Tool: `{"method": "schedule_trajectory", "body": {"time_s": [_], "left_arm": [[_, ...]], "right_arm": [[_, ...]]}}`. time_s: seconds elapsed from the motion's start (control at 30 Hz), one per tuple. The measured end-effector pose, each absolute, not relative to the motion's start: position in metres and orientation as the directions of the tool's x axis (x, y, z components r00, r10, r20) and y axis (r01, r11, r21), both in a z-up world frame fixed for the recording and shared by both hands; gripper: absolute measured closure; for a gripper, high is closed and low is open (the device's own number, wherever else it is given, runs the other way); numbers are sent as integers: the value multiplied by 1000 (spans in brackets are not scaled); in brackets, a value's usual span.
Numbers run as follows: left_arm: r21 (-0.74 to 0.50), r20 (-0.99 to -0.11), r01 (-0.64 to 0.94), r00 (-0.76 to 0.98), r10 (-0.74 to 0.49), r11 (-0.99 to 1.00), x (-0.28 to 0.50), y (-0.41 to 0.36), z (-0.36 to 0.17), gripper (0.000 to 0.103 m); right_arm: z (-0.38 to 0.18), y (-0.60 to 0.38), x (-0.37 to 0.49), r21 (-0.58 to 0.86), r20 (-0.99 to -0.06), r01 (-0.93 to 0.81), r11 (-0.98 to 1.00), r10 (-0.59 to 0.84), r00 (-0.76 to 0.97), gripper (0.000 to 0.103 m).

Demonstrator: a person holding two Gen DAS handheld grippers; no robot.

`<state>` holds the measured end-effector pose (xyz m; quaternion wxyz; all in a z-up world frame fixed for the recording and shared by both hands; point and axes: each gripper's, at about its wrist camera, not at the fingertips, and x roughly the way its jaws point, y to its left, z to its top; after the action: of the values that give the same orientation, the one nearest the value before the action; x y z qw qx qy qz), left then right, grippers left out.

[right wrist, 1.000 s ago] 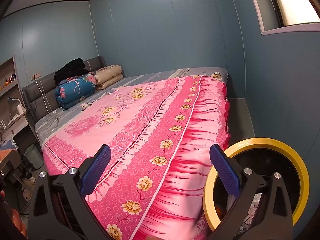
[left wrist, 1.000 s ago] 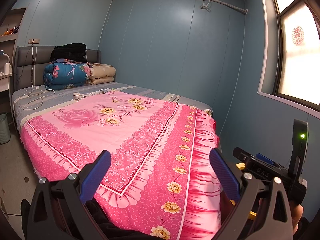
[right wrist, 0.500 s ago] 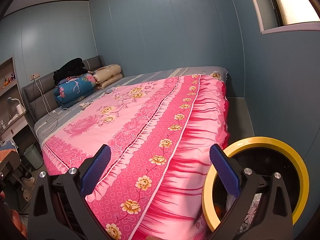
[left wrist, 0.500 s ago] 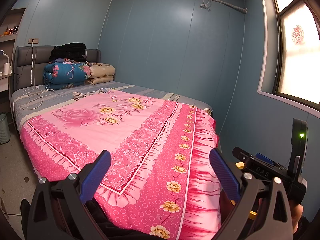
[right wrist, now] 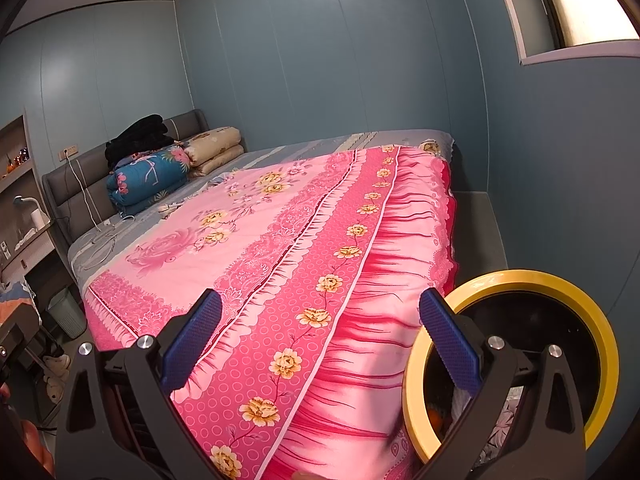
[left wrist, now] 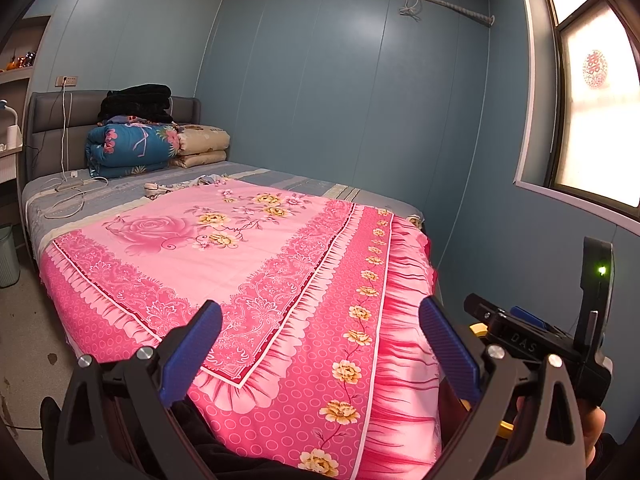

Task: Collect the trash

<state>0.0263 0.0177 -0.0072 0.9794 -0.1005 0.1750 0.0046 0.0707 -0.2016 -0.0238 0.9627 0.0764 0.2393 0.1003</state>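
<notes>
My left gripper [left wrist: 320, 350] is open and empty, held above the near corner of a bed with a pink floral cover [left wrist: 240, 248]. My right gripper [right wrist: 320, 344] is open and empty over the bed's near side [right wrist: 304, 248]. A yellow-rimmed bin [right wrist: 560, 280] with a dark inside stands on the floor beside the bed, just behind my right finger [right wrist: 448, 340]; something orange and some cloth show in it. A small pale crumpled item [left wrist: 156, 189] lies far up the bed near the pillows; what it is I cannot tell.
Folded quilts [left wrist: 132, 148] and pillows [left wrist: 204, 146] are stacked at the grey headboard, with white cables [left wrist: 68, 196] on the sheet. A pale green bin [left wrist: 8, 256] stands on the floor at the left. The other gripper's body [left wrist: 560, 340] shows at right. Blue walls close in at right.
Both views have shifted only slightly; the bed sits a little lower and further in the frames. Both grippers have stayed open.
</notes>
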Motion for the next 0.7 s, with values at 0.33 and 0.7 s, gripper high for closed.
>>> {"method": "schedule_trajectory", "body": {"time_s": [0.33, 0.7], "left_arm": [[-196, -351, -46, 936, -27, 979, 28, 19, -11, 8], [-202, -359, -43, 933, -33, 978, 27, 20, -12, 8]], "right_arm": [[-25, -202, 71, 198, -448, -155, 968, 230, 864, 8], [-27, -202, 69, 199, -453, -150, 969, 226, 863, 8]]}}
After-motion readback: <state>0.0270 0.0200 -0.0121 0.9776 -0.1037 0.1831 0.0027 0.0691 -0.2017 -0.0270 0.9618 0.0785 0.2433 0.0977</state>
